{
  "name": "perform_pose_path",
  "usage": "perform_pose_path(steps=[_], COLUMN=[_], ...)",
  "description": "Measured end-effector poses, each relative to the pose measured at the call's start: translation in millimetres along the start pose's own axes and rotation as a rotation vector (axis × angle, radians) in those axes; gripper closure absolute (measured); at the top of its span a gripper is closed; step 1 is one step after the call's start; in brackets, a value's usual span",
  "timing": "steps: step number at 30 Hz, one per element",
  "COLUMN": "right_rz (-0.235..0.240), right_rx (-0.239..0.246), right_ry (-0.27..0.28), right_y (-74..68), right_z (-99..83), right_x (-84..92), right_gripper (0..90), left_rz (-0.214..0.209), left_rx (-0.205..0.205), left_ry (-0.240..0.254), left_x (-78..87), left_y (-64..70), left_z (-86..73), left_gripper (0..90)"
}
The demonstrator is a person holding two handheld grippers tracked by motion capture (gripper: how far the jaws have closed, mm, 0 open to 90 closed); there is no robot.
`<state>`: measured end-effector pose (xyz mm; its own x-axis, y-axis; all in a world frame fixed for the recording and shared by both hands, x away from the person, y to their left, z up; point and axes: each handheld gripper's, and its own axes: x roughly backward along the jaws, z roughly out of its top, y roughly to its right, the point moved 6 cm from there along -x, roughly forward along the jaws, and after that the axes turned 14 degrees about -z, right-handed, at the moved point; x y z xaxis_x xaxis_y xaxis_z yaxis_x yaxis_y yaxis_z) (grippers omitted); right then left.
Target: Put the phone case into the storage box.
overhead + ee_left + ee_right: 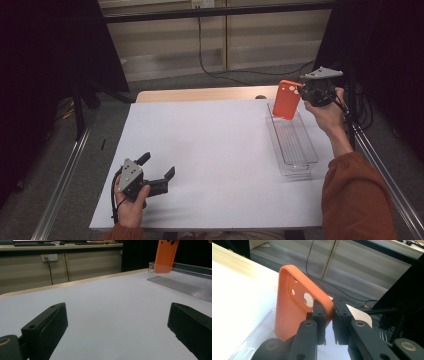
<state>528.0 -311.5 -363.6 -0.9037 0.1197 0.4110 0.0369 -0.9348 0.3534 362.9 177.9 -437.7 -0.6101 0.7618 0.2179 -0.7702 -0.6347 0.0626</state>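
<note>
Scene: white sheet (210, 150) is covering the tabletop (200, 94), whose wooden far edge is showing beyond the sheet.
Right claw (303, 93): it is hovering at the far right of the tabletop, over the far end of the clear tray (298, 164), with a grey three-cornered plate sitting on top of it.
Right claw state: its jaws are pressing together on one edge of the orange phone case (287, 99); in the right gripper view the two black jaws are pinching the case's rim (325, 305) from either side.
Phone case: it is hanging upright in the air, clamped by the right claw, with its camera cut-outs near the top end and its lower end dipping towards the far end of the tray; whether it is touching the tray I cannot tell.
Tray: it is lying on the right side of the sheet, running from near to far, long and narrow, with ribbed lines along its floor.
Left claw (158, 173): it is resting low at the near left of the sheet, well apart from the tray and the case.
Left claw state: its jaws are standing wide apart, with bare white sheet showing between them in the left gripper view.
Left gripper view: the orange case (166, 256) is showing far off at the upper right, over the tray's far wall (190, 267).
</note>
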Motion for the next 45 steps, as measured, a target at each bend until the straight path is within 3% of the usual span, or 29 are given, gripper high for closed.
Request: perform_pose_path(steps=[14, 28, 31, 36, 45], right_rz=[-0.004, -0.028, -0.027, 0.0, 0.088], right_rx=[0.043, 0.047, 0.069, 0.067, 0.142], right_ry=[-0.018, -0.023, -0.021, -0.024, -0.077], right_y=[-12.5, -13.7, -17.1, -17.1, -20.0], right_z=[-5.8, -8.2, -8.4, -6.9, 3.1], right_x=[-14.3, -19.3, -20.0, -20.5, -21.0], right_gripper=[80.9, 80.9, 80.9, 80.8, 80.4], left_rz=[-0.001, 0.009, 0.012, 0.008, 0.002], left_rx=[-0.017, -0.017, -0.02, -0.018, -0.017], left_ry=[-0.008, -0.012, -0.012, -0.012, -0.014], left_x=[0.3, 0.7, 1.2, 0.6, -0.1], left_y=[0.3, -2.0, -2.6, -2.3, -1.4], left_z=[0.4, 0.3, 0.3, 0.2, -0.3], left_gripper=[2.9, 3.1, 3.0, 3.0, 3.0])
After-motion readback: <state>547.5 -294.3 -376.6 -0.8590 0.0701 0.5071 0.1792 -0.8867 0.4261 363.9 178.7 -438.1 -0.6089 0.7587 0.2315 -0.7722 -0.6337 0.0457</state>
